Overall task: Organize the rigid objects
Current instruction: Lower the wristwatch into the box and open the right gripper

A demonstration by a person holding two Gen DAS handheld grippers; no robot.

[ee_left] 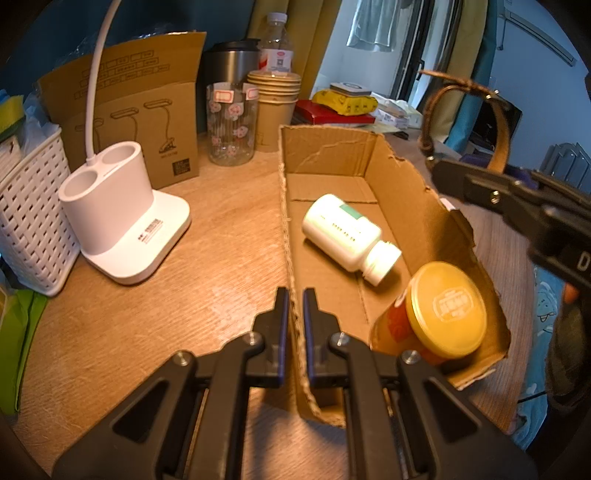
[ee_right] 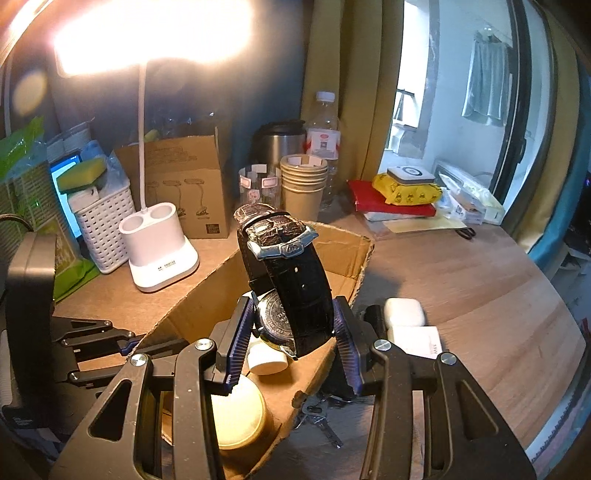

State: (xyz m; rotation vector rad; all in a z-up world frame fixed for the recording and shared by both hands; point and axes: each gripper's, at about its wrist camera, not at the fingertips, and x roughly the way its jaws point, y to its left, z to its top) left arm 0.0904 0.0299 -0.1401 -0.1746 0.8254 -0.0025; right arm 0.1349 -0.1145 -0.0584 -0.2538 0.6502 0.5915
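Right hand-held gripper: clamps black leather-strap wristwatch, strap upright | open brown cardboard tray: directly below | left hand-held gripper: pinches tray's wall.

Warm light from the desk lamp blows out to white glare at upper left of the right wrist view, flooding the wooden desk amber. Cool daylight enters through the far-right window. Both views bow strongly and darken at the rims; near foreground is slightly soft.
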